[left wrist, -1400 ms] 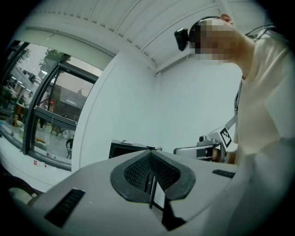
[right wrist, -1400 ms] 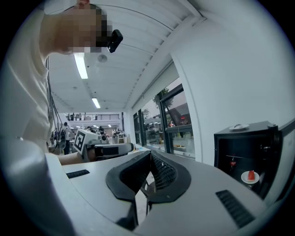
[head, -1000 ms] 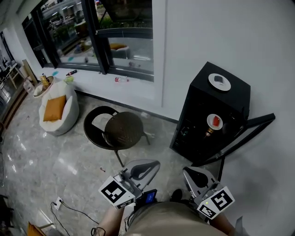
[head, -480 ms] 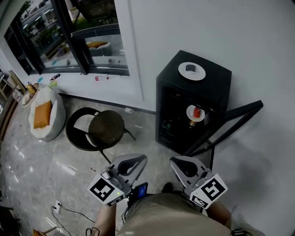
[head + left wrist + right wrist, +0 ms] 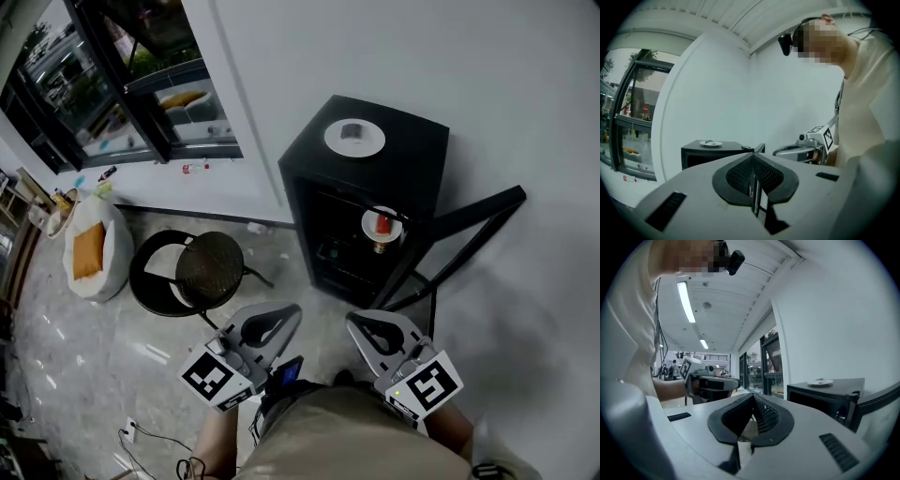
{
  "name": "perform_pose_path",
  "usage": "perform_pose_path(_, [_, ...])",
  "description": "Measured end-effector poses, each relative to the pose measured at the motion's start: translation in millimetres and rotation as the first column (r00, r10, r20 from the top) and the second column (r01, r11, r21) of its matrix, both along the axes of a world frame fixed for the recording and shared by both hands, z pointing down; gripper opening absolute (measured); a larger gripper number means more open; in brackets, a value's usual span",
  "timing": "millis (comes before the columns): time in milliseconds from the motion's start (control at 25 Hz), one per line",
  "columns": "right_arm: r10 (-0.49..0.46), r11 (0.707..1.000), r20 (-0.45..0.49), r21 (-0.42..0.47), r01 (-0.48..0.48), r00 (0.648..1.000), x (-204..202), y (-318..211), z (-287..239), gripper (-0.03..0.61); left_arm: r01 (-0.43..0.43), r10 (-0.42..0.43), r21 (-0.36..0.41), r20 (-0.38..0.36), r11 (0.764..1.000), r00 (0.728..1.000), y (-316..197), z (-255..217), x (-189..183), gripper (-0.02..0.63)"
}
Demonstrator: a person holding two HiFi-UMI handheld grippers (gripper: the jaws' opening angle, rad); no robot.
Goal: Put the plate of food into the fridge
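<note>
Both sets of jaws are pinched together with nothing in them, left gripper [image 5: 752, 157] and right gripper [image 5: 752, 395] alike, held level and well short of the fridge [image 5: 412, 150]. The plate of food [image 5: 354, 138] sits on top of it, and the door [image 5: 473, 220] hangs open. My worry is that grabbing the rim from one side tips the food off, or that I clip that door.

In my right gripper view, ceiling lights [image 5: 686, 301] glare at upper left. Both gripper views bulge, black at the corners. The fridge [image 5: 417, 150] interior is dim.
</note>
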State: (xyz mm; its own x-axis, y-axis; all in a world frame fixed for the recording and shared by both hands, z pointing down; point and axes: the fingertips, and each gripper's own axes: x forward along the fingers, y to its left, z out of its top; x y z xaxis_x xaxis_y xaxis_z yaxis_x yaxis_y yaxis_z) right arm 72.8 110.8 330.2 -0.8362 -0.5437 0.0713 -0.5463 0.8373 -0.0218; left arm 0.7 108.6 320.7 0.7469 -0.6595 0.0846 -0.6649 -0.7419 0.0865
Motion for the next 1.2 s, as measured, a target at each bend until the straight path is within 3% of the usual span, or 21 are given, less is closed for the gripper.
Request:
perform_pose_path(320, [0.040, 0.999, -0.031, 0.017, -0.039, 0.999, 17, -13, 0, 0.021, -0.053, 0.052, 0.026, 0.028, 0.998, 0.998, -23, 1, 16, 0.011])
perform_pose_path(720, [0.165, 0.984, -0.021, -0.065, -0.166, 0.986, 27, -54, 14, 0.021, -0.164, 0.162, 0.048, 0.047, 0.985, 0.986, -83, 16, 15, 0.011])
perform_pose_path(960, [0.225, 0.964, -0.090, -0.126, -0.235, 0.970, 10, -89, 17, 0.021, -0.259, 0.257, 0.047, 0.040, 0.965, 0.966, -130, 18, 10, 0.011])
perform_pose_path(1200, [0.286, 0.952, -0.080, -0.085, -0.293, 0.955, -16, -121, 8, 0.021, -0.366, 0.364, 0.021, 0.064, 0.930, 0.929, -168, 23, -5, 0.011])
